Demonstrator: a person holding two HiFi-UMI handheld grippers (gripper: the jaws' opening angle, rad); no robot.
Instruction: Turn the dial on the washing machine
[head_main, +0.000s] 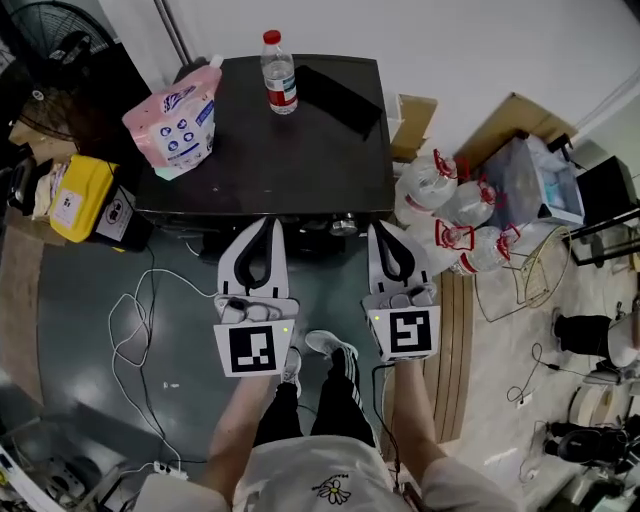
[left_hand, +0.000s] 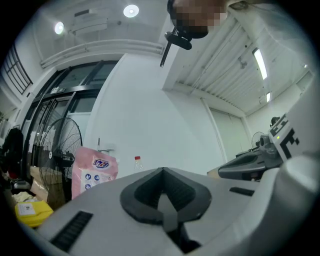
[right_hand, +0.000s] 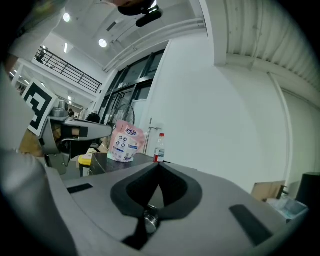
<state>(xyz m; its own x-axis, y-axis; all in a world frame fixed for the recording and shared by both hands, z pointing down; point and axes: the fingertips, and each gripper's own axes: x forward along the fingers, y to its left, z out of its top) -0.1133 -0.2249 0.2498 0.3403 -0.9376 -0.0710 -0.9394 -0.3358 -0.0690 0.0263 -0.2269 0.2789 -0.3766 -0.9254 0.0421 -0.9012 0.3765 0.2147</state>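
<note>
- A person stands before a dark washing machine (head_main: 300, 150), holding a gripper in each hand, seen from the head view.
- The left gripper (head_main: 267, 222) points at the machine's front edge; in the left gripper view its jaws (left_hand: 162, 171) meet at the tips with nothing between them.
- The right gripper (head_main: 382, 228) sits alongside, also aimed at the front edge; the right gripper view shows its jaws (right_hand: 159, 165) closed tip to tip.
- The dial (head_main: 343, 224), small and metallic, sits on the machine's front face between the two grippers, just beside the right gripper's tips; neither gripper touches it.
- On the machine's top stand a pink pouch (head_main: 178, 122) at the left edge, a water bottle (head_main: 279, 74) with a red cap near the back, and a flat black object (head_main: 338, 96) to its right.
- A yellow bag (head_main: 85, 195) lies left of the machine, clear water jugs (head_main: 440, 205) cluster to its right, and white cables (head_main: 135, 330) trail over the floor.
</note>
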